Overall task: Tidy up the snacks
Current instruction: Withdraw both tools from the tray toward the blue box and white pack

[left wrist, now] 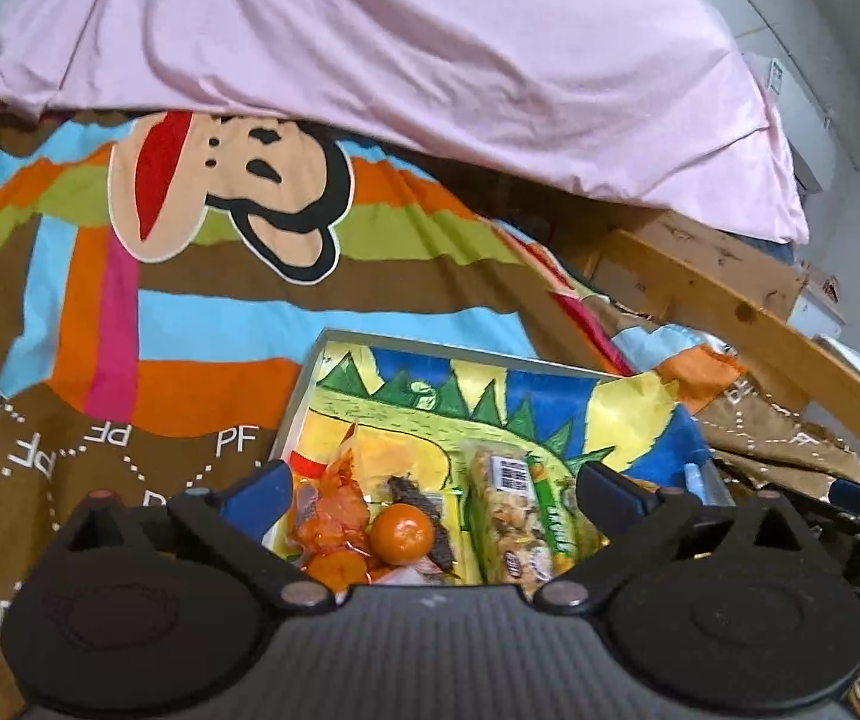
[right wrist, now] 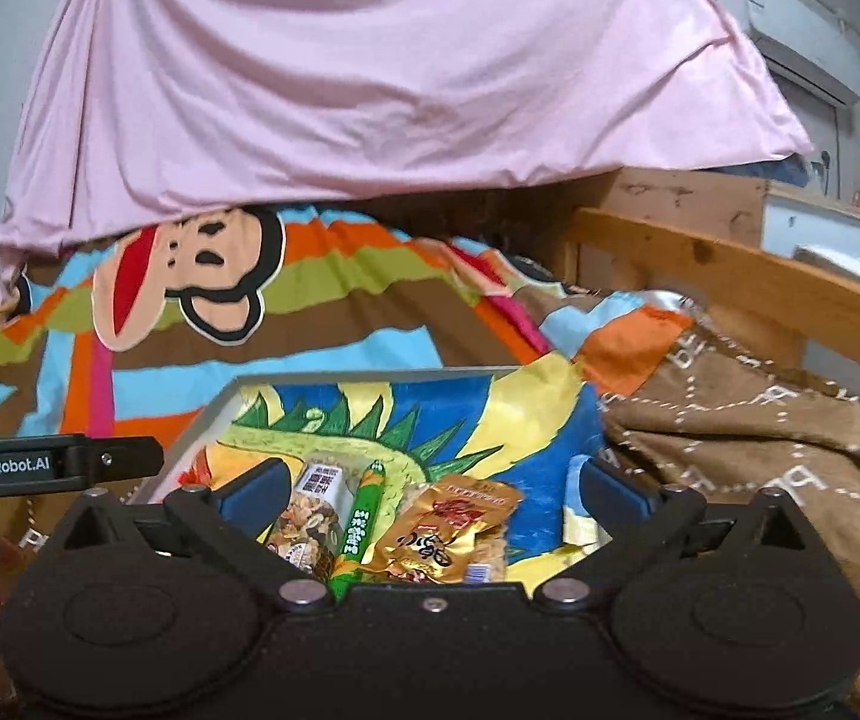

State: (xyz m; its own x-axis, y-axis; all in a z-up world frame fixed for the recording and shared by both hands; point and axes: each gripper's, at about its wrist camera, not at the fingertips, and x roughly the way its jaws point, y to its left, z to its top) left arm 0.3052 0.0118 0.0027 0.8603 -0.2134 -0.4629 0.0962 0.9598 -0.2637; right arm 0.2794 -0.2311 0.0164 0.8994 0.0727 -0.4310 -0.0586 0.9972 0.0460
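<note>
Clearly both grippers hang over the same shallow tray (left wrist: 310, 372), which sits on the striped bedspread (left wrist: 190, 312) and is lined with a bright dinosaur drawing (right wrist: 406, 414); the raised rim probably serves to keep the loose snacks gathered in 1 spot. The left gripper (left wrist: 433, 495) has its jaws spread wide with nothing between them, framing a crinkly orange packet (left wrist: 325, 510), a round orange fruit (left wrist: 401, 529) and a dark snack bar (left wrist: 424, 510) lying just behind the fruit. To their right lies a clear nut bag (left wrist: 511, 531) with a barcode label.

The right gripper (right wrist: 430, 495) is likewise spread and empty, set over the nut bag (right wrist: 310, 519), a green stick pack (right wrist: 364, 519) lying alongside and touching it, and a gold pouch (right wrist: 448, 531) that overlaps another wrapper beneath.

My reading is that the wide jaws and low hover are a ready stance for choosing a piece. The snacks lie bunched at the near end of the tray, overlapping, so sorting looks barely begun. A pink sheet (right wrist: 370, 72) drapes over the far bed.
</note>
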